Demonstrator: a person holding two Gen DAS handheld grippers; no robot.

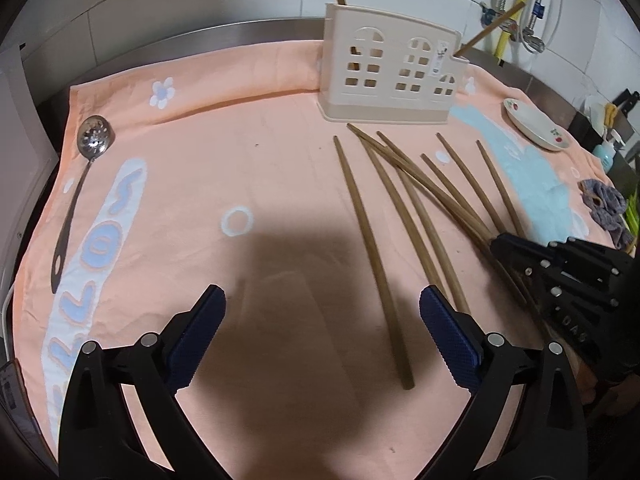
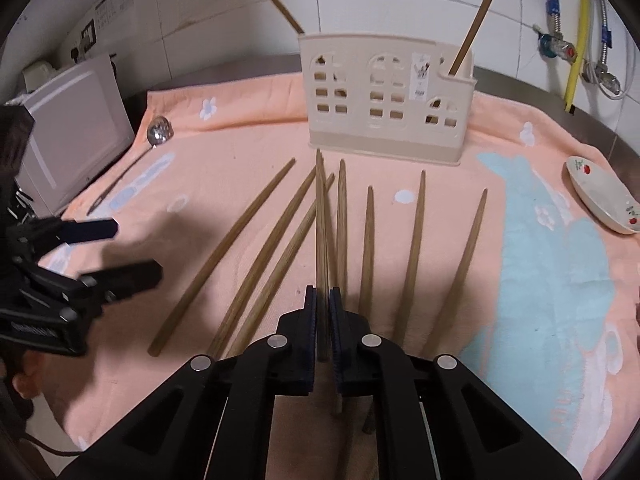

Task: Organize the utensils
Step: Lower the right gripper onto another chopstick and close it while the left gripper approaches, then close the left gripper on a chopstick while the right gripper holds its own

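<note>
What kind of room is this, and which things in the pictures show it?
Most likely a home kitchen. A tiled wall with water pipes and valves stands behind a steel counter. On the counter, a towel holds wooden chopsticks, a utensil holder, a slotted spoon and a small dish.

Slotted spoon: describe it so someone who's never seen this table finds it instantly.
Start at the cream utensil holder at the back of the peach towel, then go to the towel's far left edge. The slotted spoon lies there alone, bowl toward the wall. It is the only metal utensil; everything else loose is a wooden chopstick.
</note>
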